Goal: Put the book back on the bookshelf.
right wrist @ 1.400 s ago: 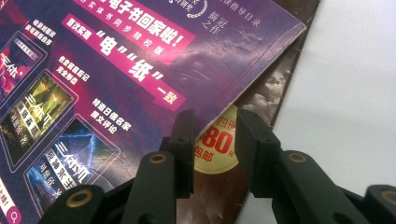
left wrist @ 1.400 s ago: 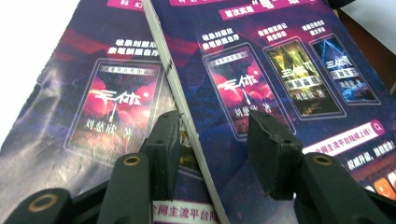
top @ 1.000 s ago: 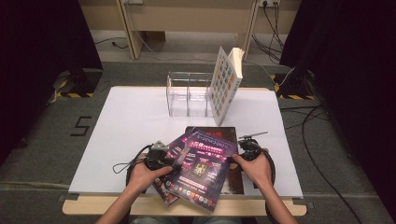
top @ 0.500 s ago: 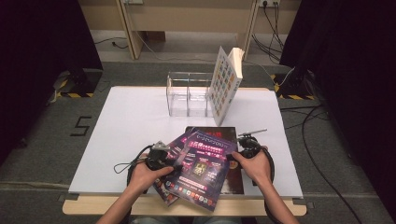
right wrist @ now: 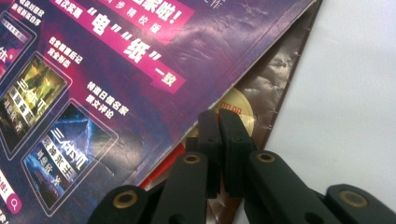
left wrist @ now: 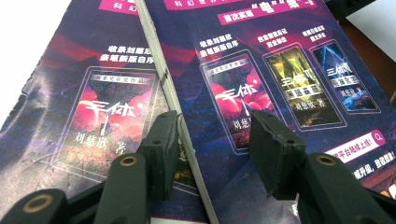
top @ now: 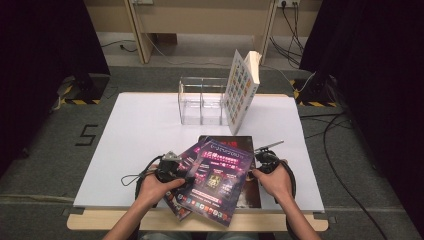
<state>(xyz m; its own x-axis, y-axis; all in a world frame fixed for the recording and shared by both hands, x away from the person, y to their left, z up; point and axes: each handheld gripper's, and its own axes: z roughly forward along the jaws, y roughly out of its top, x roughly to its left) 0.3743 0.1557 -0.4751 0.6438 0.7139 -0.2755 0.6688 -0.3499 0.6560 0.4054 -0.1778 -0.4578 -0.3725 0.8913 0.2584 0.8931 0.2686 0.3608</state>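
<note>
Dark curtains flank a white table [top: 140, 145] in the high view, with a clear divided organiser [top: 201, 101] at twelve o'clock and an upright book [top: 241, 90] leaning against its right end, probably parked out of the working area. At six o'clock lies a loose stack of three books: the top purple book [top: 216, 175], a second purple book [top: 182, 165] fanned out beneath it toward nine o'clock, and a brown book [top: 250, 192] at the bottom. The left gripper [top: 172, 172] and right gripper [top: 263, 160] bracket the stack from either side, seemingly to steady and lift the top copy.

Seen from the left gripper view, the left gripper [left wrist: 212, 140] has its jaws parted astride the top purple book's [left wrist: 280, 93] page edge, one jaw over the second purple book [left wrist: 93, 107], not visibly pinching; that stance suits sliding onto the edge.

Over in the right gripper view, the right gripper [right wrist: 219, 135] has just been closing and its jaws now meet at the top purple book's [right wrist: 116, 70] corner, above the brown book [right wrist: 275, 79]; whether they pinch that corner cannot be told.
</note>
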